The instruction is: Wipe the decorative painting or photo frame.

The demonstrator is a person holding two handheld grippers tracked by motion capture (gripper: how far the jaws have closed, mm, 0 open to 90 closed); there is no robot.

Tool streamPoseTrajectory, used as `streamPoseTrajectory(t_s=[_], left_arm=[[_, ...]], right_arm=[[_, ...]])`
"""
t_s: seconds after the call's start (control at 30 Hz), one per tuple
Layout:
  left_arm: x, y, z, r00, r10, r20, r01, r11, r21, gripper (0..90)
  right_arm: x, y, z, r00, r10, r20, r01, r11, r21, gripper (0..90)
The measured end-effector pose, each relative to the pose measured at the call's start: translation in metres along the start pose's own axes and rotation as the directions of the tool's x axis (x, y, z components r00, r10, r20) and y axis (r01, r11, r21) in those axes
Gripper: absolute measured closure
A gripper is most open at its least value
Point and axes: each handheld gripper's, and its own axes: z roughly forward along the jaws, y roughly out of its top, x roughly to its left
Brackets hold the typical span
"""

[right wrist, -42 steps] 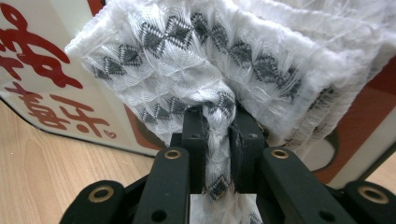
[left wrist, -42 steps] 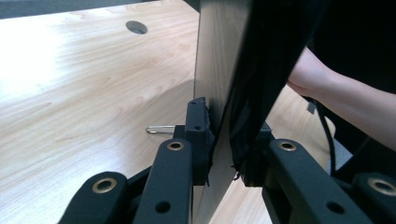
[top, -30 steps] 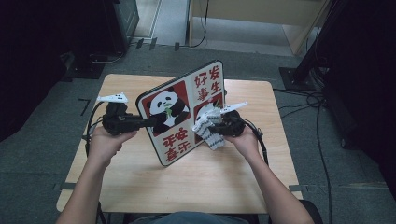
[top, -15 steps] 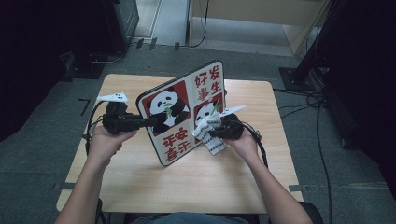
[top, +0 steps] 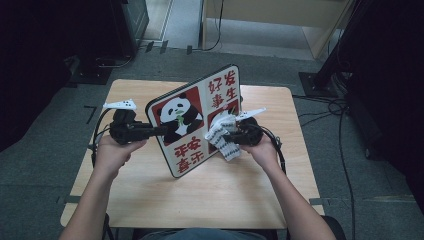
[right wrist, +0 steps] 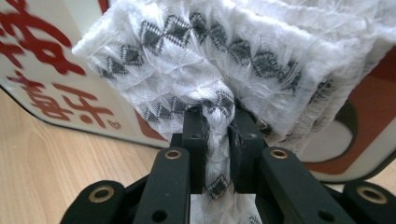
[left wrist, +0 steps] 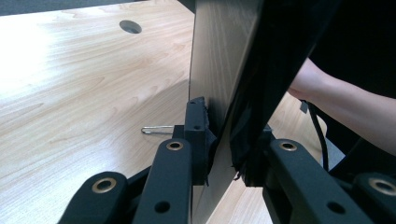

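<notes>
Cloth [right wrist: 219, 70] pinched in right claw [right wrist: 218, 135], against panda board [top: 197, 120].

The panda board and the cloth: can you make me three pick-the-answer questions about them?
1. Where does the left gripper grip the square panda picture board?
A. its left edge
B. its top corner
C. nowhere

2. What colour are the board's big written characters?
A. blue
B. red
C. green

3. What is the white knitted cloth with grey diamonds doing?
A. lying flat on the wooden table
B. hanging off the table
C. pinched in the right gripper

Answers: 1 A, its fingers clamp that edge in the high view. 2 B, red strokes on white. 3 C, the fingers squeeze a fold of it.
</notes>
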Motion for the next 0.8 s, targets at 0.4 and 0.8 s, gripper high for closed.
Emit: streamPoseTrajectory(t_s=[0.4, 0.8], left_arm=[[-0.001, -0.001, 0.0, 1.0, 0.005, -0.008, -0.005, 1.0, -0.006, 77.8], [-0.002, -0.002, 0.0, 0.9999, -0.002, -0.011, 0.002, 1.0, -0.008, 77.6]], right_arm=[[0.009, 0.024, -0.019, 0.9999, 0.013, -0.01, -0.014, 1.0, -0.022, 81.4], [0.02, 0.05, -0.042, 0.9997, -0.006, -0.024, 0.005, 0.999, -0.054, 81.7]])
